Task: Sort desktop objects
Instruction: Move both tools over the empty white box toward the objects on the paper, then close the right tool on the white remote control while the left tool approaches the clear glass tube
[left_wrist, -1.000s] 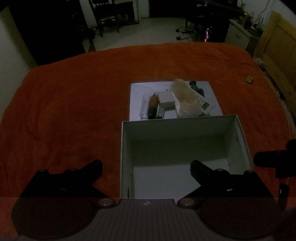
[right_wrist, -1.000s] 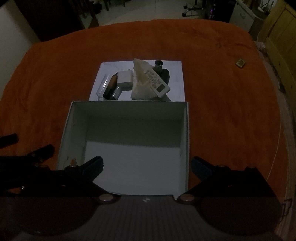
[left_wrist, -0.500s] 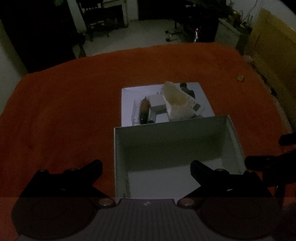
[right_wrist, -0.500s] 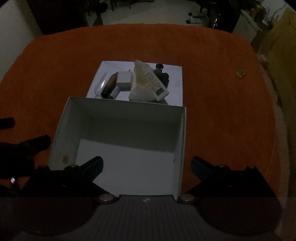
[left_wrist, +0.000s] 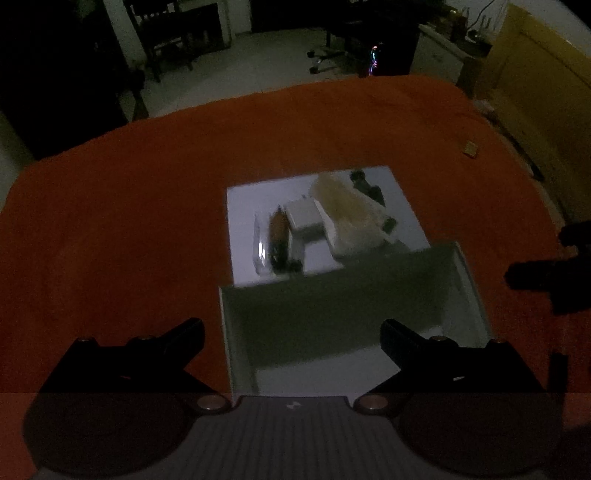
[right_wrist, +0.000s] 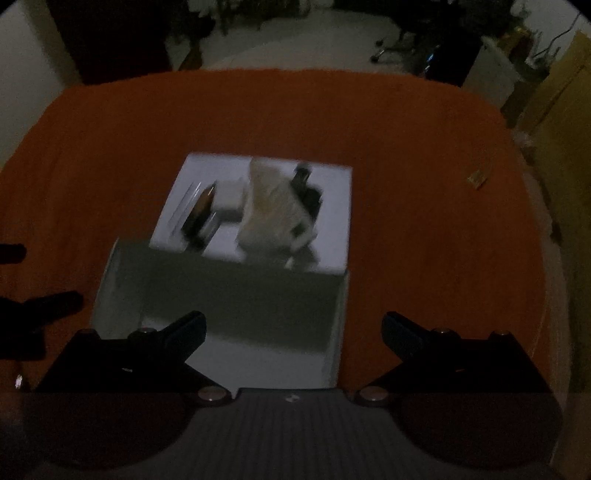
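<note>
An empty white box (left_wrist: 469, 280) (right_wrist: 122, 280) sits on the orange cloth just ahead of both grippers. Behind it a white sheet (left_wrist: 247, 206) (right_wrist: 334, 206) carries a heap: a clear case (left_wrist: 260, 240), a brown tube (left_wrist: 277, 229) (right_wrist: 201, 206), a small white block (left_wrist: 304, 216), a pale crumpled packet (left_wrist: 343, 206) (right_wrist: 269, 203), and a dark item (left_wrist: 365, 184) (right_wrist: 308, 188). My left gripper (left_wrist: 291, 338) is open above the box's near left corner. My right gripper (right_wrist: 293, 332) is open above the box's near right side. Neither holds anything.
A small tan object (left_wrist: 471, 148) (right_wrist: 477, 180) lies on the cloth at the far right. The orange cloth (left_wrist: 110, 221) spreads wide to the left of the box. Beyond the table's far edge stand chairs (left_wrist: 177, 40) and a wooden panel (left_wrist: 543, 85).
Both grippers have pulled back and tilted up: the box and heap sit lower and nearer the bottom of each view, with more of the room showing. Jaws stay open.
</note>
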